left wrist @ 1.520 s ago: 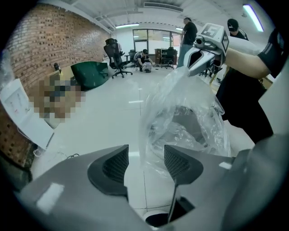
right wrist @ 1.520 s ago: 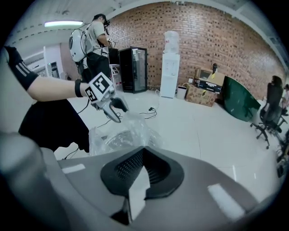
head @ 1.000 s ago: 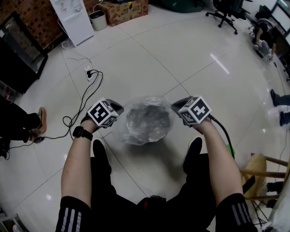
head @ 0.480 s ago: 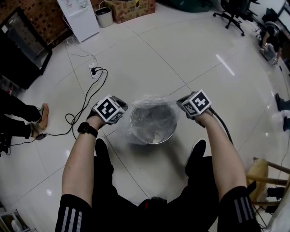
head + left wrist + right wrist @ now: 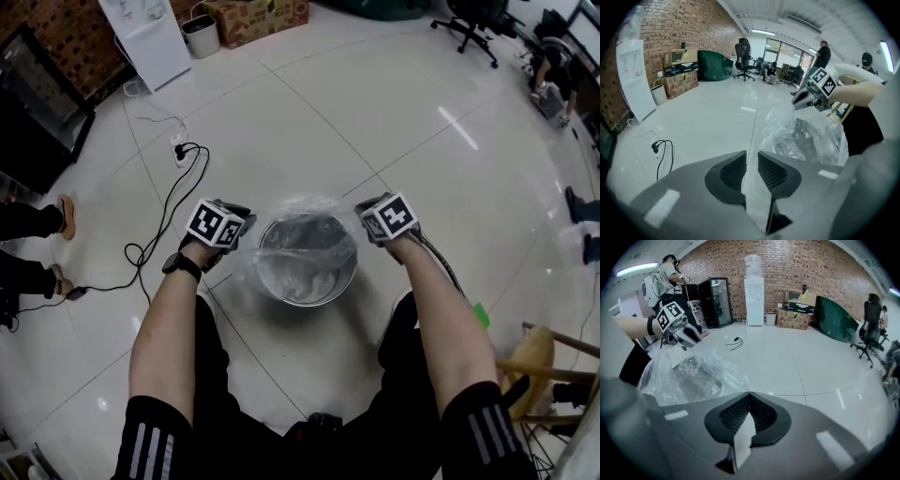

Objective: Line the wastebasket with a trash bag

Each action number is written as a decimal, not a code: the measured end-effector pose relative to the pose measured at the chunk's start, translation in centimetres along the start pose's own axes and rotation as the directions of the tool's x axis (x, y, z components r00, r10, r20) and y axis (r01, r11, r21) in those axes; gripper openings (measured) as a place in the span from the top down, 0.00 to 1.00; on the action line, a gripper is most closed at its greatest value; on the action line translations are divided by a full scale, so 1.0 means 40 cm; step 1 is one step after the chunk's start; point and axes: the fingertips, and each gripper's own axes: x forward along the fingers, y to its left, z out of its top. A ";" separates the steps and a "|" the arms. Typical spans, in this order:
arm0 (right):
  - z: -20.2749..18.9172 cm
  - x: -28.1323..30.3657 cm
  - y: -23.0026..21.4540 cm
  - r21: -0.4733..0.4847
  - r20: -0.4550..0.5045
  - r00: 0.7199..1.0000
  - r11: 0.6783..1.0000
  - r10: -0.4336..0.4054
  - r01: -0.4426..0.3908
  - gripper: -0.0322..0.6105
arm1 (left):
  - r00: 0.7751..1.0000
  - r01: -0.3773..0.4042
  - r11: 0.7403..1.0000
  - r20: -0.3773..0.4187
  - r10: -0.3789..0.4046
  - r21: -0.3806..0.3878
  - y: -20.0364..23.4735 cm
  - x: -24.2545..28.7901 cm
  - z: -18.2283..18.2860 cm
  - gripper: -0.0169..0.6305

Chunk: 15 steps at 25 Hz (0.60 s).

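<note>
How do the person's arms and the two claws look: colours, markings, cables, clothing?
Both the left claw and right claw have grey bodies, black ribbed pads and a white cube with black square markers. A black cable trails from the right one. The person wears a black watch on the left wrist and black short sleeves with white stripes.

- In the head view, the marker cubes cover the fingers of my left gripper and my right gripper, so I cannot see their grip there.
- Through the wrinkled trash bag, the wastebasket is only a dark blur.
- The wooden chair is cut by the right edge.
</note>
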 end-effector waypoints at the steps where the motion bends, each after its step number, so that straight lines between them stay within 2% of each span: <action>1: -0.004 0.009 -0.012 0.020 0.000 1.000 1.000 -0.012 0.012 0.94 | 1.000 -0.013 1.000 -0.004 0.013 -0.008 0.011 0.011 -0.002 0.87; 4: -0.033 0.038 -0.034 0.035 -0.027 0.999 0.999 -0.037 0.038 0.94 | 0.997 -0.060 0.998 -0.050 0.060 -0.001 0.037 0.048 -0.024 0.89; 8: -0.089 0.088 -0.022 0.027 -0.100 0.995 0.999 -0.020 0.023 0.94 | 0.991 -0.068 0.997 -0.113 0.065 -0.023 0.049 0.097 -0.066 0.92; 11: -0.125 0.118 0.002 0.018 -0.154 0.988 1.000 0.018 -0.016 0.94 | 0.982 -0.034 0.999 -0.184 0.030 -0.020 0.043 0.120 -0.113 0.92; 15: -0.176 0.135 0.037 0.053 -0.199 0.974 0.993 0.110 -0.102 0.94 | 0.969 0.059 0.997 -0.239 -0.067 -0.041 0.002 0.128 -0.163 0.92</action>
